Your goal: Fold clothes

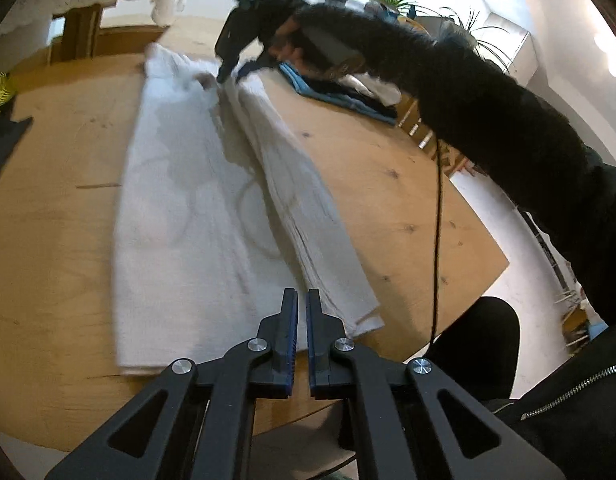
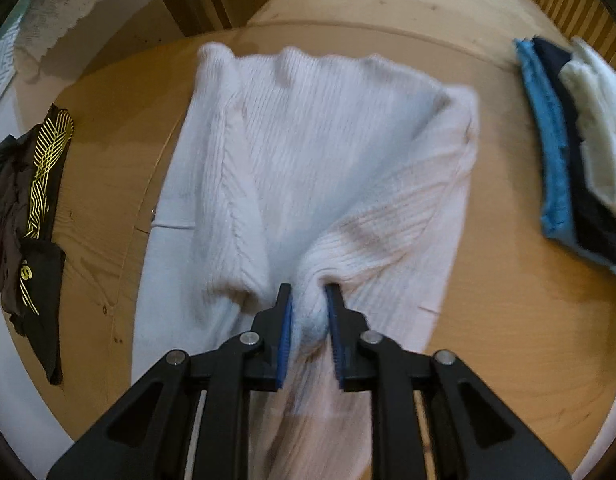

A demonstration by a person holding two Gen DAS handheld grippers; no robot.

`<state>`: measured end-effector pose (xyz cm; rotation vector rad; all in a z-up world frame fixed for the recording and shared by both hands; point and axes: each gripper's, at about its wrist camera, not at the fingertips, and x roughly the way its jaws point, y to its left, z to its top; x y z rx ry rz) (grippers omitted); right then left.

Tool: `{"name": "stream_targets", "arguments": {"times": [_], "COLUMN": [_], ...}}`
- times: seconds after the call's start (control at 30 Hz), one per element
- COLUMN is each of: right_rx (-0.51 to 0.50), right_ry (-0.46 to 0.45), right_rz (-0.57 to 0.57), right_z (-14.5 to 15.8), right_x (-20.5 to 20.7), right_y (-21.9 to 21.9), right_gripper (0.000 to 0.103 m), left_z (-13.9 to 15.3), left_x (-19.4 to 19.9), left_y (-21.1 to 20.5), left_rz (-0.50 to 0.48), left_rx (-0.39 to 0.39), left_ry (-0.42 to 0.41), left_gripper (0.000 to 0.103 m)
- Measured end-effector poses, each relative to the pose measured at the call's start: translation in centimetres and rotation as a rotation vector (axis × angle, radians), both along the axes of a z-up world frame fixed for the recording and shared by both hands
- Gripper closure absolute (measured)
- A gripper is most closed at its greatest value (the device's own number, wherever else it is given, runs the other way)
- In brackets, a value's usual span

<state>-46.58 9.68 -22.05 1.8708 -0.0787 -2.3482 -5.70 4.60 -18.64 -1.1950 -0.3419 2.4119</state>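
The white ribbed knit sweater (image 2: 308, 152) lies spread on the round light-wood tabletop (image 2: 500, 320), roughly at its centre. In the right wrist view its left sleeve is folded inward over the body, and its right sleeve runs diagonally from the shoulder down to my right tool (image 2: 310, 312).

Right tool: the jaws are closed on a bunched fold of that right sleeve, with white knit filling the gap between the blue-padded fingers (image 2: 284, 332). The cloth puckers where it is pinched, and more sweater material passes beneath the tool towards the bottom of the view.

Left tool (image 1: 301, 320): the jaws stand nearly together, with a narrow gap between the blue pads. Nothing is held. The tool hovers just beyond the near end of the sweater, above the tabletop edge.

In the left wrist view, my right arm, in a black fuzzy sleeve (image 1: 448, 92), reaches across the tabletop to the far end of the sweater. A black cable (image 1: 438, 240) hangs down from it.

A stack of folded clothes in blue, dark navy and white (image 2: 576, 152) rests at the right side of the tabletop, well apart from the sweater. A crumpled black garment with a gold line pattern (image 2: 35, 208) lies at the left edge.
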Motion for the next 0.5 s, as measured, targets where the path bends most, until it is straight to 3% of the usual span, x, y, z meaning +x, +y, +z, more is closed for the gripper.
{"name": "stream_targets", "arguments": {"times": [0.1,0.2,0.27,0.37,0.5], "right_rx": [-0.009,-0.017,-0.023,-0.032,-0.043], "right_ry": [0.02,0.045,0.062,0.087,0.12], "right_rz": [0.022,0.046,0.063,0.087,0.12], "right_z": [0.9,2.2,3.0,4.2,5.9], "right_x": [1.8,4.0,5.4,7.6,10.4], "right_y": [0.7,1.7,2.3,3.3,4.5], "right_gripper": [0.072,0.071,0.059,0.052,0.052], "left_z": [0.2,0.5,0.6,0.5,-0.3], "left_x": [0.3,-0.3,-1.0,-1.9,-2.9], "left_y": [-0.4,0.5,1.4,2.4,2.9], "left_rz": [-0.002,-0.024,-0.038,-0.055,-0.069], "left_rx": [-0.011,-0.024,-0.041,-0.054,-0.047], "left_ry": [-0.009,-0.026,-0.038,-0.055,-0.079], "left_gripper": [0.099,0.082,0.067,0.058,0.058]}}
